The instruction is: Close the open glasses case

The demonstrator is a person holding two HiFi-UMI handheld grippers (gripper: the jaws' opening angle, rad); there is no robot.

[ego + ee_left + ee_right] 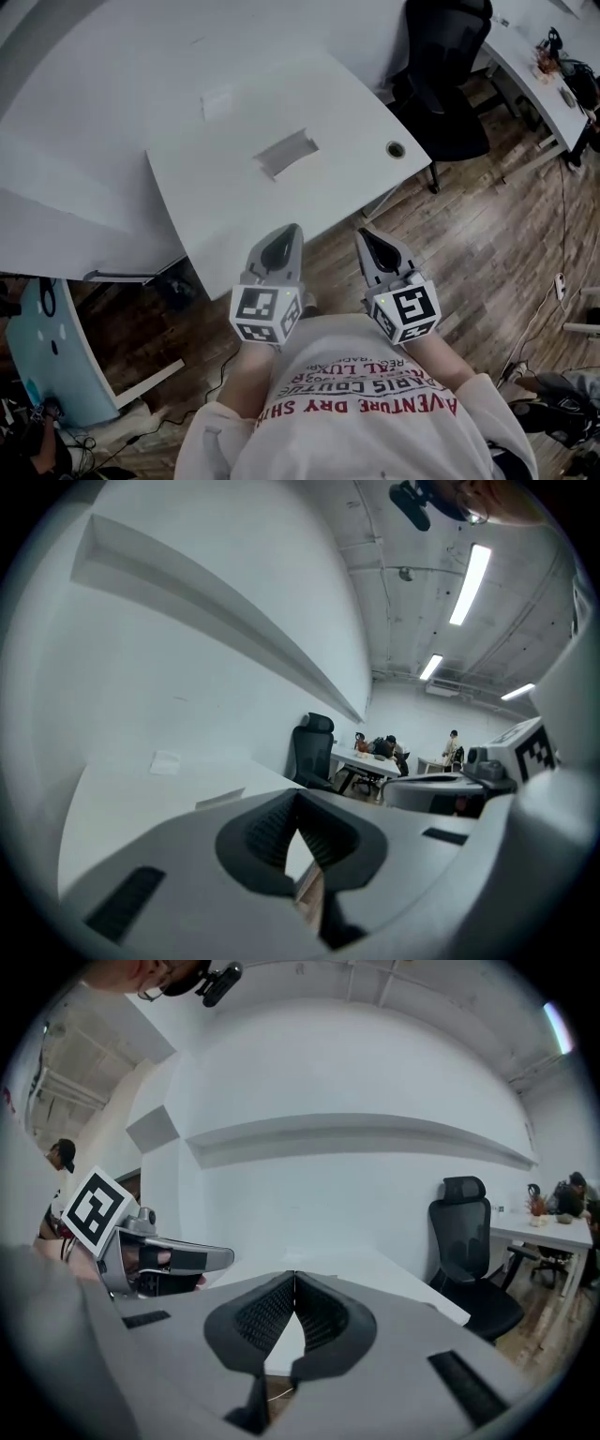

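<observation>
A flat grey glasses case point(286, 153) lies on the white table point(216, 206), near its middle; whether its lid is up I cannot make out. In the left gripper view the glasses case point(220, 799) shows as a low grey slab just beyond the jaws. My left gripper point(286, 234) and right gripper point(367, 239) hover side by side over the table's near edge, close to my chest and well short of the case. Both are shut, tips touching, with nothing between them: left gripper point(298, 799), right gripper point(294, 1279).
A small white label point(220, 98) lies further back on the table, and a round cable hole point(396, 148) sits at its right corner. A black office chair point(445, 84) stands to the right on the wooden floor point(487, 234). Another desk point(530, 61) stands beyond it.
</observation>
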